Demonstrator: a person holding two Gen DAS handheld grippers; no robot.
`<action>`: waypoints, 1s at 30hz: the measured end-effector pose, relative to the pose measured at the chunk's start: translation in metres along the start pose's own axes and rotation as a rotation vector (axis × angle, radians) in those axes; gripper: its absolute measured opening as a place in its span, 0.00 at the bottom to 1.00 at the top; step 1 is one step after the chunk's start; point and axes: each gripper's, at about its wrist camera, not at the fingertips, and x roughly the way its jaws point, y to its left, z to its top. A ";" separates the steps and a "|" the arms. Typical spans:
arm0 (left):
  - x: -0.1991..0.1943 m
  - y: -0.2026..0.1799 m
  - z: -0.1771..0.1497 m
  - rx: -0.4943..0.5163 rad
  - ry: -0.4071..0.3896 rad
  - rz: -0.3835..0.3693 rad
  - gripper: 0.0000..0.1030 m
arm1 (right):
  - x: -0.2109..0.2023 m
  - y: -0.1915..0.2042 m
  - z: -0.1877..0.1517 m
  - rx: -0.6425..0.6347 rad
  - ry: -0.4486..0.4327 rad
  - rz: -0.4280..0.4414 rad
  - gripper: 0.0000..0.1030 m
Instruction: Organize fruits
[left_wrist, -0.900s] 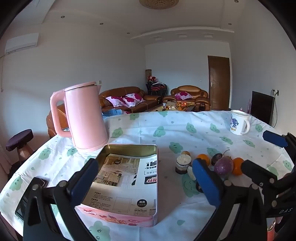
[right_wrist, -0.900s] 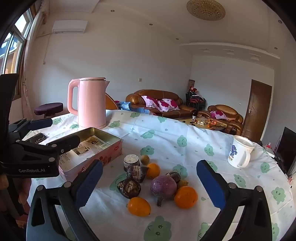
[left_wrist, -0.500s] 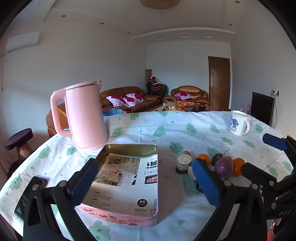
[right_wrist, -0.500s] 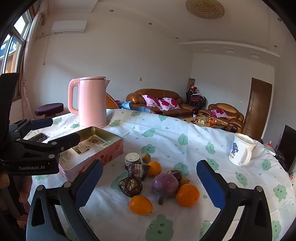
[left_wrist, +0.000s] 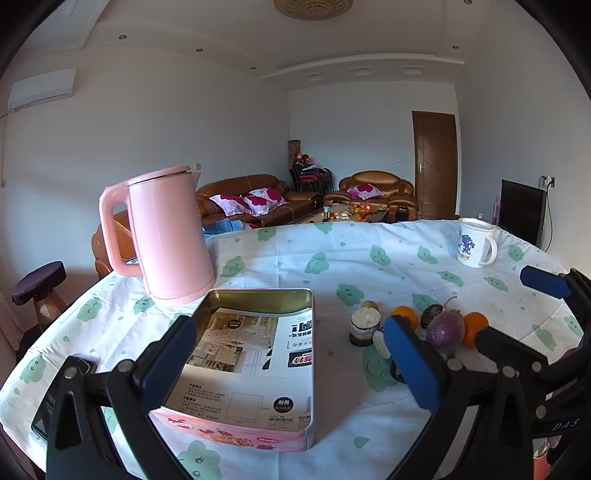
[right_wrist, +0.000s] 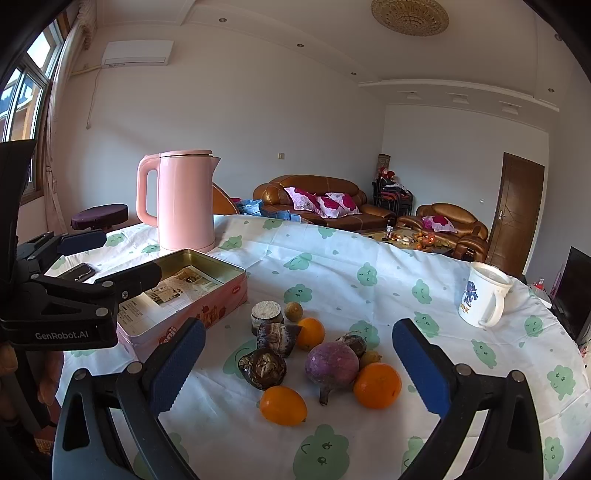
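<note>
Left gripper (left_wrist: 291, 363) jaws apart above pink tin (left_wrist: 255, 369); right gripper (right_wrist: 299, 367) apart, empty, over fruit pile (right_wrist: 325, 362) beside tin.

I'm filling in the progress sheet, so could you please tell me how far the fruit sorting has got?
Nothing looks done yet: the pink tin holds only printed paper. Nothing is in hand either; the left gripper and right gripper are both open and empty. Everything remains: the oranges, the purple root vegetable and the smaller pieces around them lie loose on the tablecloth beside the tin.
</note>
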 end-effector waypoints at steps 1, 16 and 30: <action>0.000 0.000 0.000 0.000 0.001 -0.001 1.00 | 0.000 0.000 0.000 0.000 0.001 0.000 0.99; 0.001 0.000 0.000 0.010 0.003 0.010 1.00 | 0.000 0.000 -0.001 0.003 0.004 0.000 0.99; 0.003 0.000 -0.002 0.015 0.006 0.010 1.00 | 0.001 -0.002 -0.004 0.008 0.008 0.000 0.99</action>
